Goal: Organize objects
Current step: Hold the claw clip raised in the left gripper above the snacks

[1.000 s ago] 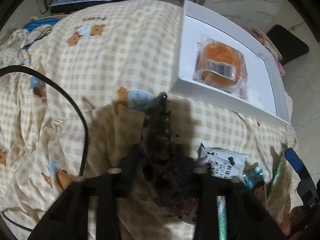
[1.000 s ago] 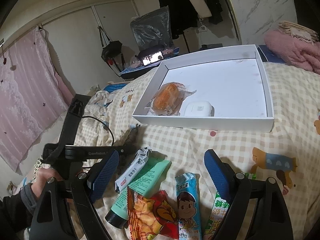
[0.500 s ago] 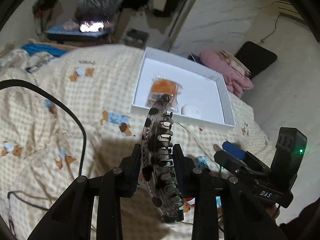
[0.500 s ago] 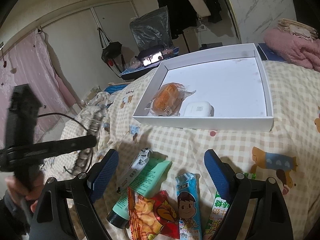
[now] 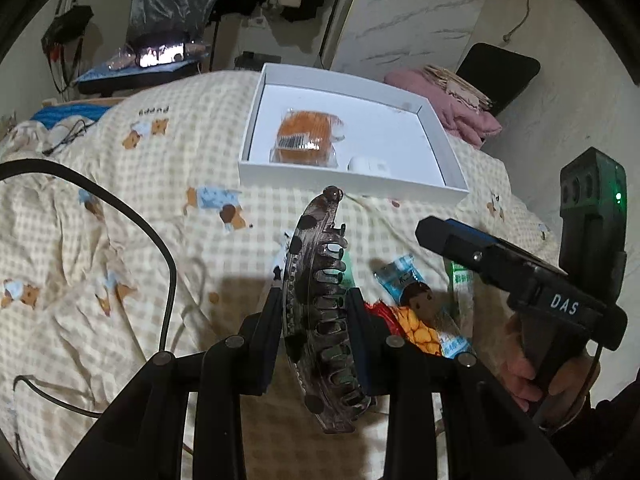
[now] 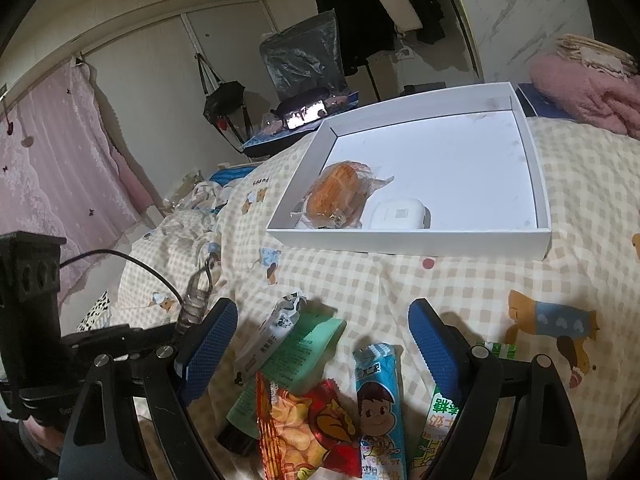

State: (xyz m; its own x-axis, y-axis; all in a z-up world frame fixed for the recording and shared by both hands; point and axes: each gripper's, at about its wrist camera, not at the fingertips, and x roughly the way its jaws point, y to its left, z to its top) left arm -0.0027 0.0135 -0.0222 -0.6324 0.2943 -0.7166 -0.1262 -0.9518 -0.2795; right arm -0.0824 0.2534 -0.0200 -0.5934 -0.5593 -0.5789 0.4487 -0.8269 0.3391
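My left gripper (image 5: 316, 308) is shut on a dark speckled hair claw clip (image 5: 320, 288) and holds it in the air above the checked bedspread, short of the white box (image 5: 352, 182). The clip also shows in the right wrist view (image 6: 196, 300). The white box (image 6: 408, 240) holds a wrapped orange pastry (image 6: 340, 192) and a white earbud case (image 6: 398, 214). My right gripper (image 6: 320, 344) is open and empty above snack packets: a red chip bag (image 6: 308, 420), a blue candy bar (image 6: 378, 404) and a green tube (image 6: 288, 364).
A black cable (image 5: 132, 224) runs over the bedspread at the left. Pink folded blankets (image 6: 584, 92) lie beyond the box at the right. A green milk-candy packet (image 6: 440, 424) and a white sachet (image 6: 272, 336) lie among the snacks.
My left gripper has lifted the hair clip off the bedspread and raised it, pulling back so the box looks farther away. The right gripper has stayed open in place.
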